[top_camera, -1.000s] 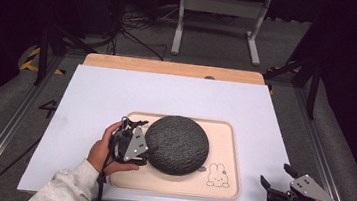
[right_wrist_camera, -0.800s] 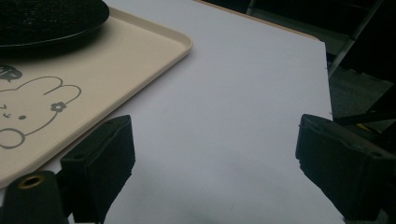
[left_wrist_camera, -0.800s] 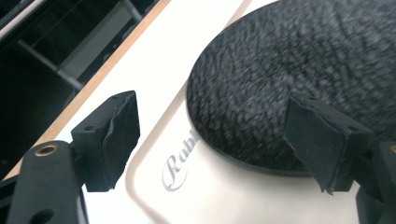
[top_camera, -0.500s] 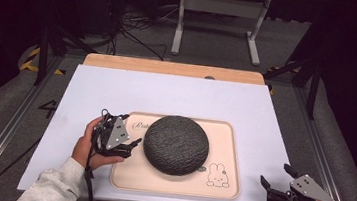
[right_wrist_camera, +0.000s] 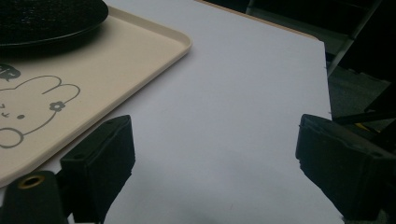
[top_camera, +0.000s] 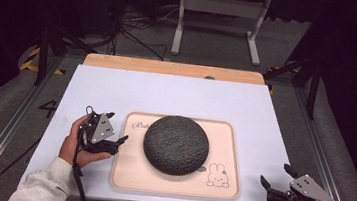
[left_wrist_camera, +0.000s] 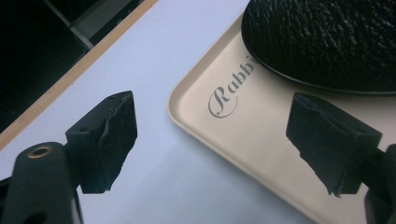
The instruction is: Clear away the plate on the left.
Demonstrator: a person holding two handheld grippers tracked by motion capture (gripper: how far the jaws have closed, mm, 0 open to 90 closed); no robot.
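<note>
Now the left tool (top_camera: pixel 121 139) sits just off the tray's (top_camera: pixel 123 175) left edge, jaws spread wide and holding nothing. One second ago it was up against the left side of the dark dome (top_camera: pixel 176 144); half a second ago it was already backing away; at present there is a clear gap between its tips and the dome. In the left gripper view the jaws straddle the tray's (left_wrist_camera: pixel 243 140) near corner, one over the white worktop (left_wrist_camera: pixel 159 56), the other over the tray, with the dome (left_wrist_camera: pixel 327 37) beyond and untouched.

The dome rests on the tray, a little left of its middle, above the rabbit print (top_camera: pixel 218 176). Its place matches the two earlier frames as far as I can tell: no shift, no tilt.

The right tool (top_camera: pixel 275 177) hangs at the worktop's (top_camera: pixel 167 94) near right corner, well apart from the tray, wide open and empty. Position unchanged across all three high views. Its own view shows the tray's corner (right_wrist_camera: pixel 177 42), rabbit print (right_wrist_camera: pixel 32 102) and bare worktop between the jaws.

Judgement: the left tool has let go of the dome and is withdrawing, so the placing of the dome on the tray looks finished. Nothing left in either tool.
</note>
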